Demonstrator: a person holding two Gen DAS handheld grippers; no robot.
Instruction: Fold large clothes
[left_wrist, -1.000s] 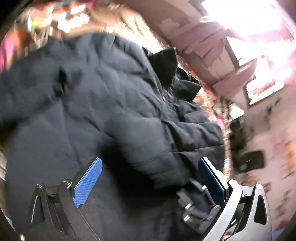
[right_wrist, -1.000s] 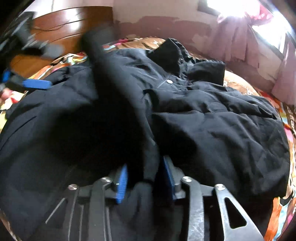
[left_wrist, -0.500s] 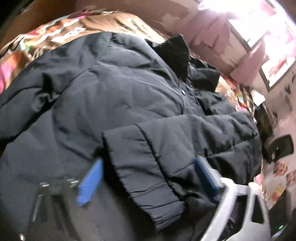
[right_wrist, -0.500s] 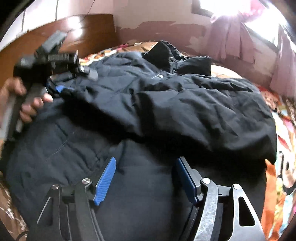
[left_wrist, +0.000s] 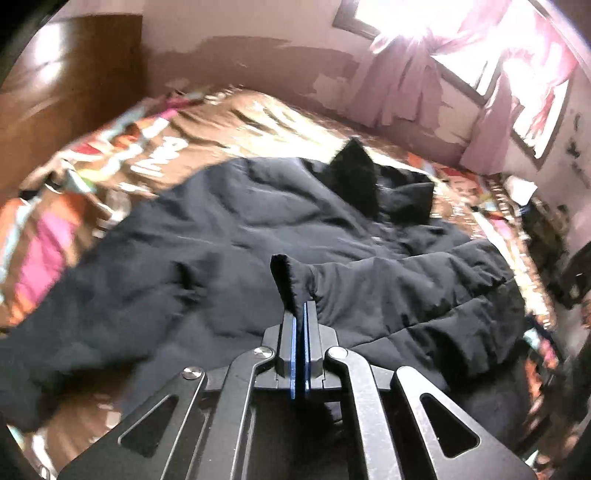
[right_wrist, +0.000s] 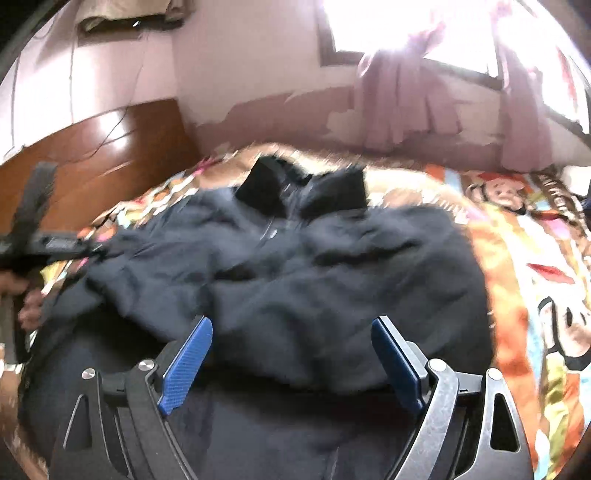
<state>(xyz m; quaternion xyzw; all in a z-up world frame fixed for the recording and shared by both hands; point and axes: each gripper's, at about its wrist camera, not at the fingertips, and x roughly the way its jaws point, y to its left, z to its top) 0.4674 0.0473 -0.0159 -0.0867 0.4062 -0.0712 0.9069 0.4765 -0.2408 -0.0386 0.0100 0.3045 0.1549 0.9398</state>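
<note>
A large dark navy padded jacket (left_wrist: 229, 236) lies spread on a bed, collar toward the far wall. My left gripper (left_wrist: 300, 310) is shut on a fold of the jacket's sleeve cuff (left_wrist: 286, 280), lifting it slightly. In the right wrist view the same jacket (right_wrist: 332, 266) lies with a sleeve folded across its front. My right gripper (right_wrist: 291, 332) is open and empty, hovering above the jacket's lower part. The left gripper (right_wrist: 55, 243) and the hand holding it show at the left edge there.
The bed has a colourful cartoon-print cover (right_wrist: 524, 266). A brown wooden headboard (right_wrist: 103, 166) stands at the left. A peeling wall and a window with pink curtains (right_wrist: 399, 110) are behind the bed. Dark clutter (left_wrist: 546, 236) lies at the bed's right side.
My left gripper has shut on the sleeve cuff and pulled back. My right gripper let go of the jacket, opened wide and drew back.
</note>
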